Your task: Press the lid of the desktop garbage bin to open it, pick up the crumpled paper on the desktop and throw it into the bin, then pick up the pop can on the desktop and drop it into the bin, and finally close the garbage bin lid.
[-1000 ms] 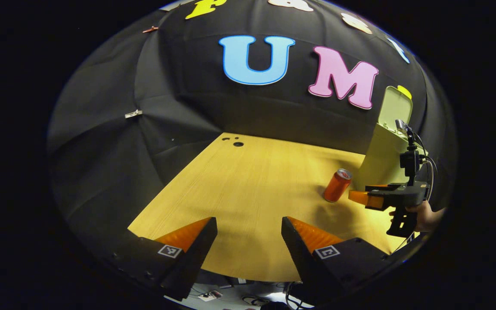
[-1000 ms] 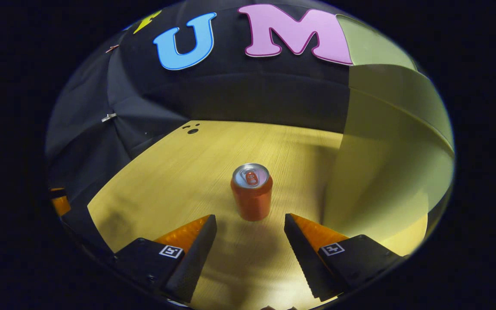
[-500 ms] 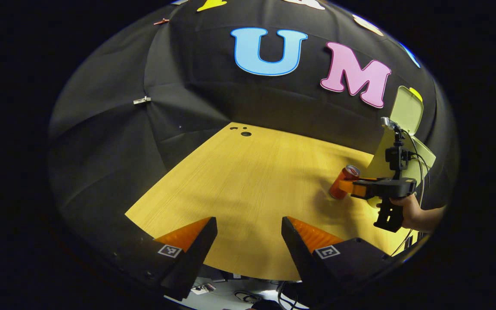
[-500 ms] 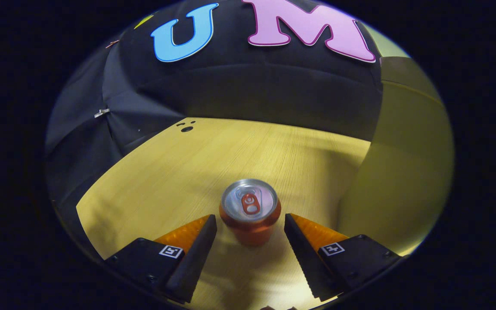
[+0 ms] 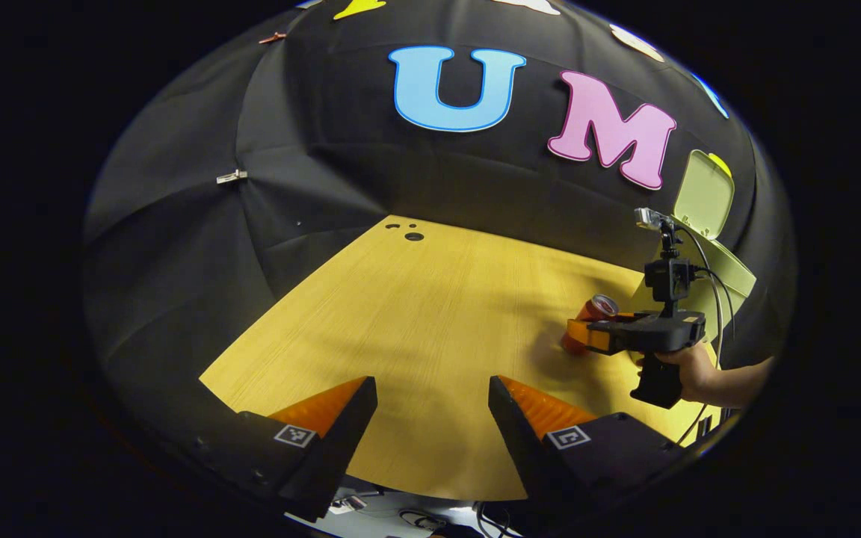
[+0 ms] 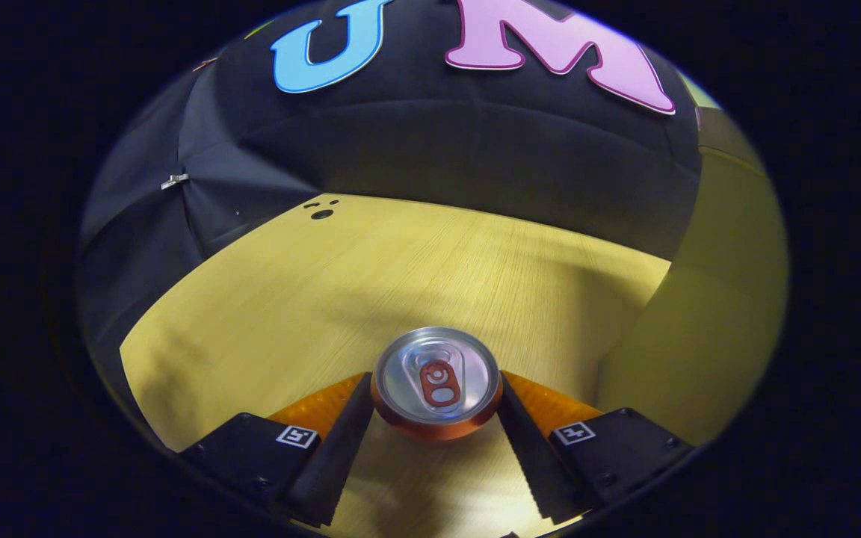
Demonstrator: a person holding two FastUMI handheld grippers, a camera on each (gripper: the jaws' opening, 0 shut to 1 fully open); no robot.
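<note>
Aluminium and probably light, thin-walled and slick, the pop can [image 6: 436,388] stands upright on the desk [image 6: 311,299] just left of the bin [image 6: 707,314], between my right gripper [image 6: 436,407]'s wide-open fingers, so I'd squeeze its mid-body gently

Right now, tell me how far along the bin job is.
Done: the bin has its lid up, and no paper lies on the table, so it is likely binned. In hand: the right gripper brackets the can, upright on the table; whether the fingers press yet is unclear. The left gripper is open. Left: lift the can, drop it in, close the lid.
</note>
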